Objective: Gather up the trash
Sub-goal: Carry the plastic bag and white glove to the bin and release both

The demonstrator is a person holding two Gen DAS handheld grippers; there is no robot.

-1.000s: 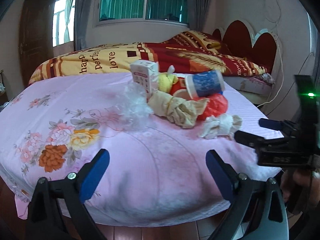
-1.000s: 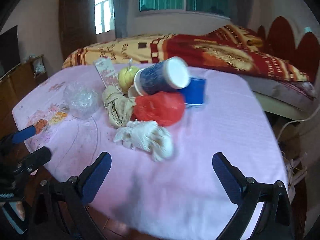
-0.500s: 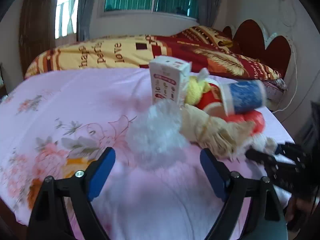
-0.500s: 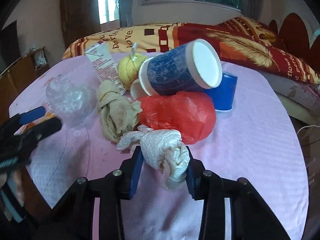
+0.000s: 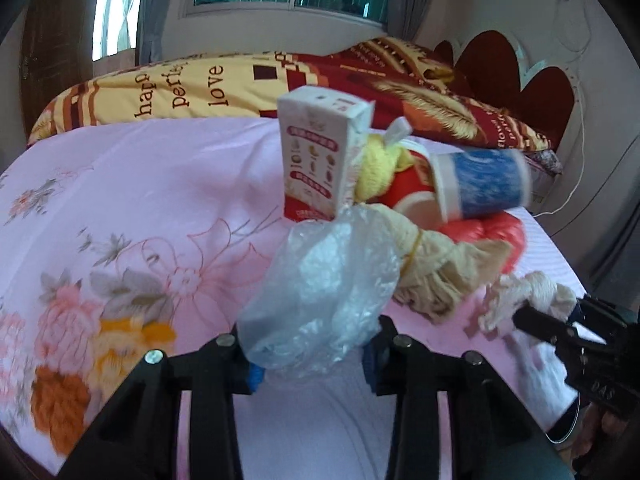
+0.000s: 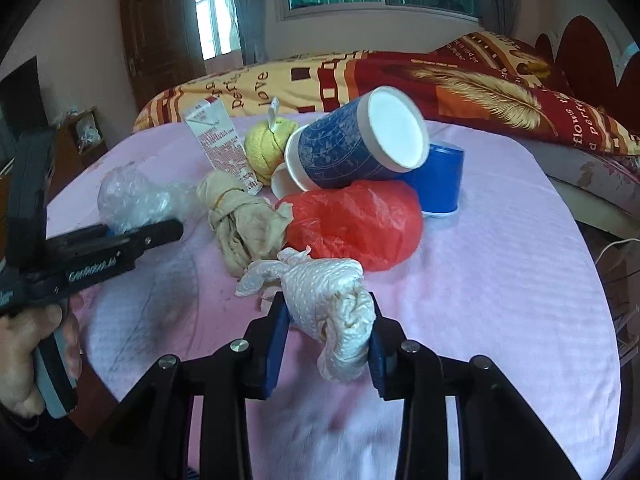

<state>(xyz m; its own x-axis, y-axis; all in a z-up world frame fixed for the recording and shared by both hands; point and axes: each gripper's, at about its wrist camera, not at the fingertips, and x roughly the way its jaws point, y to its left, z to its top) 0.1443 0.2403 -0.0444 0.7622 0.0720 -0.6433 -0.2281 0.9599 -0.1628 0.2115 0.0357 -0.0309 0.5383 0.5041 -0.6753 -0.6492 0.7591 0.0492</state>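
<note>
A pile of trash lies on a table with a pink cloth. My left gripper is shut on a crumpled clear plastic bag; that bag also shows in the right wrist view. My right gripper is shut on a white crumpled tissue wad, which shows at the right in the left wrist view. Behind lie a beige knotted cloth, a red plastic bag, a tipped blue paper cup, a milk carton and a yellow wad.
A small blue cup stands behind the red bag. A bed with a yellow and red blanket lies beyond the table. A wooden cabinet stands at the left. The table's near edge runs just below both grippers.
My left gripper moved in and closed on the clear plastic bag. My right gripper closed on the white tissue wad half a second ago and has lifted it slightly.
</note>
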